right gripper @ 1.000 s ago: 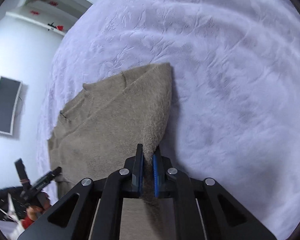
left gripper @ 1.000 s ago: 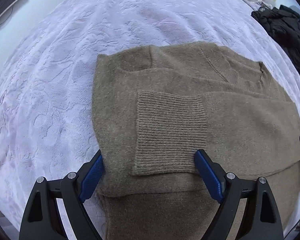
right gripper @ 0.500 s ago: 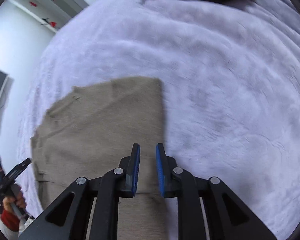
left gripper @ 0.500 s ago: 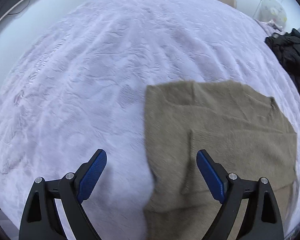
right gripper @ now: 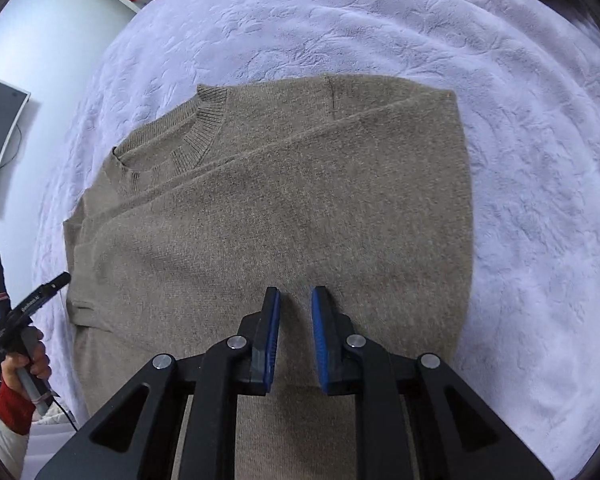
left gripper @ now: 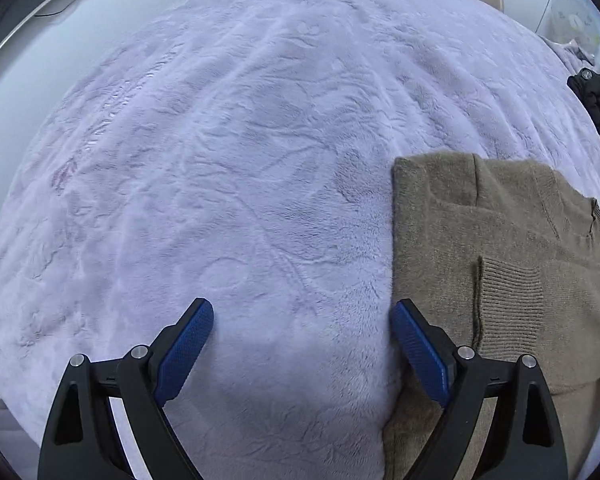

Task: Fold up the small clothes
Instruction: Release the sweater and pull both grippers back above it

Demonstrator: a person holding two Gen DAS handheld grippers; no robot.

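Right gripper (right gripper: 293,300): hovering over the near part of the sweater (right gripper: 268,208), fingers having just been parting to a narrow gap, nothing between them. Left gripper (left gripper: 302,320): fingers spread wide over bare blanket (left gripper: 240,160), gripping nothing, sweater edge just beside the right finger. Sweater lying flat on the lavender bed blanket, sleeves folded in, ribbed collar (right gripper: 204,128) at the far left.
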